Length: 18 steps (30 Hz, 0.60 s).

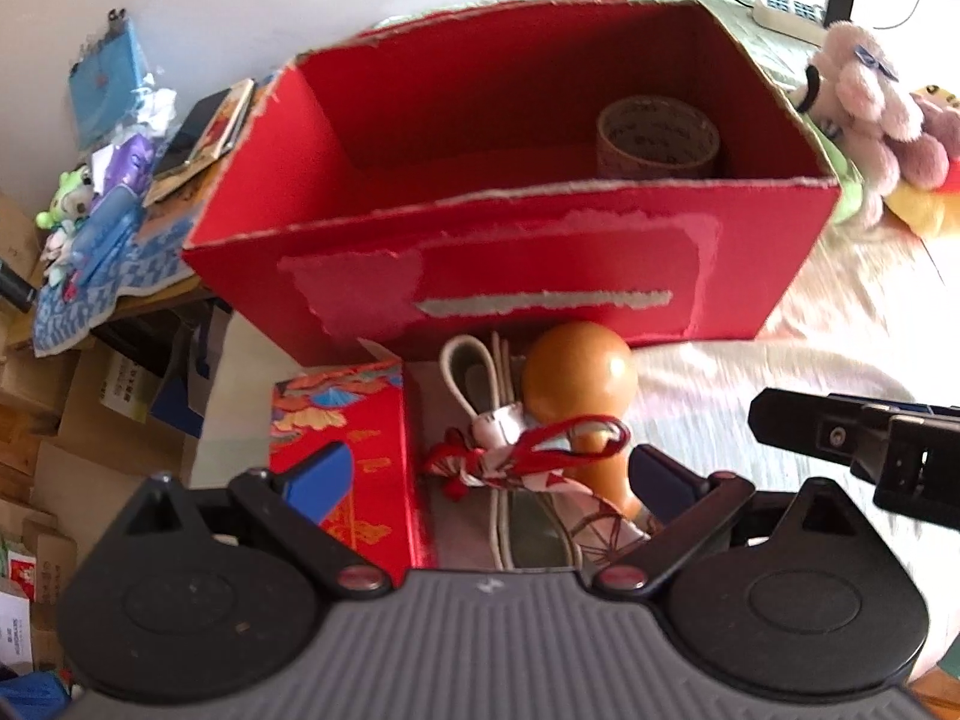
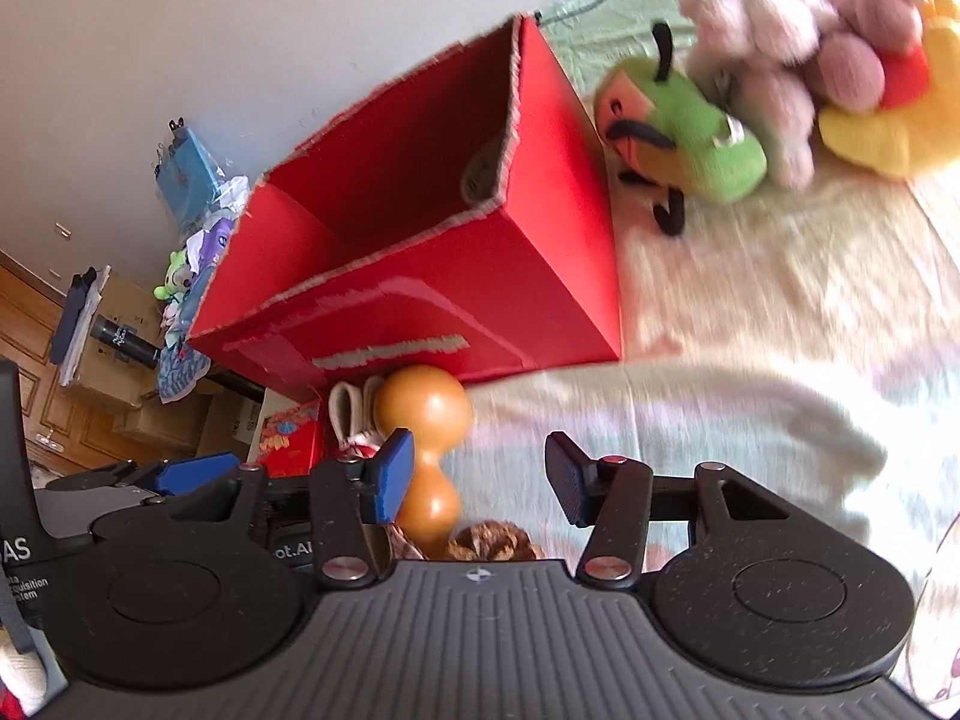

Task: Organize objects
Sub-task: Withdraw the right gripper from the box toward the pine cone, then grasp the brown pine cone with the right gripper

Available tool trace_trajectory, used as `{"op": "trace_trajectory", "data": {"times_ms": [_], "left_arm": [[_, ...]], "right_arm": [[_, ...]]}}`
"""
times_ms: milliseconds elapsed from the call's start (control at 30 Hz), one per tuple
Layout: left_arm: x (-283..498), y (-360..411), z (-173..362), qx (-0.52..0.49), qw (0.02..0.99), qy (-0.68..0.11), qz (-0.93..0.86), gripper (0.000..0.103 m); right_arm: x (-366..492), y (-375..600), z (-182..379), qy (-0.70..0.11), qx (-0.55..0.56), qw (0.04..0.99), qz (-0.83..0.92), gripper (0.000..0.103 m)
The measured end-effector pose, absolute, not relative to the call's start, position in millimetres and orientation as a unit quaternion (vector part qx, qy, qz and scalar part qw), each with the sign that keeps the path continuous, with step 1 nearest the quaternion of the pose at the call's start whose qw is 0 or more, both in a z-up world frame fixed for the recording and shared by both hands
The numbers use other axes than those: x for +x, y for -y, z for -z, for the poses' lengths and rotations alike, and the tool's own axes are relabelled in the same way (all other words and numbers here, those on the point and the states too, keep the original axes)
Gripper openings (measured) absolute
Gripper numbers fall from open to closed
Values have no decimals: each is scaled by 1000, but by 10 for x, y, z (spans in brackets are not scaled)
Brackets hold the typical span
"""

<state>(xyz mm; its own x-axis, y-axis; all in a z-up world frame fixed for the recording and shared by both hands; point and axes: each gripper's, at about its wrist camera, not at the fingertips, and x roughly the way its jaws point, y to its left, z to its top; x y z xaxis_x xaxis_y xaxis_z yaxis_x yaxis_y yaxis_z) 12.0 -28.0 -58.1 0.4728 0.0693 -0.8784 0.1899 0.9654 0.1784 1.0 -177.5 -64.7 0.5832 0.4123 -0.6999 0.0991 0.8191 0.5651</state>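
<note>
An open red cardboard box [image 1: 510, 276] stands on the bed with a roll of brown tape [image 1: 657, 138] inside at its right end. In front of it lie a wooden gourd [image 1: 576, 378], a coiled white cable [image 1: 480, 384], a red-and-white pouch with a red cord [image 1: 540, 468] and a small red patterned box [image 1: 354, 420]. My left gripper [image 1: 492, 480] is open, its blue pads either side of the pouch and the gourd's base. My right gripper [image 2: 480, 477] is open just right of the gourd [image 2: 426, 420], nothing clamped. The red box [image 2: 420, 276] is beyond it.
Plush toys [image 2: 780, 60] are piled on the bed right of the box, a green one [image 2: 690, 126] nearest it. A cluttered side table [image 1: 102, 180] and stacked cartons [image 1: 72, 420] sit left of the bed. A power strip [image 1: 786, 9] lies at the back right.
</note>
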Motion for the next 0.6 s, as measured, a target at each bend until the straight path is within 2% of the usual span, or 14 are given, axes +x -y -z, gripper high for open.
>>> {"op": "trace_trajectory", "data": {"times_ms": [267,600], "left_arm": [[-56,179,649,86,845,-507,146,94],[-334,200,807,19,806,-524,273,88]], "right_arm": [[-55,1938,965,-484,341,798,-110,48],[-89,2103,1177,-510,411,739,-158,48]]}}
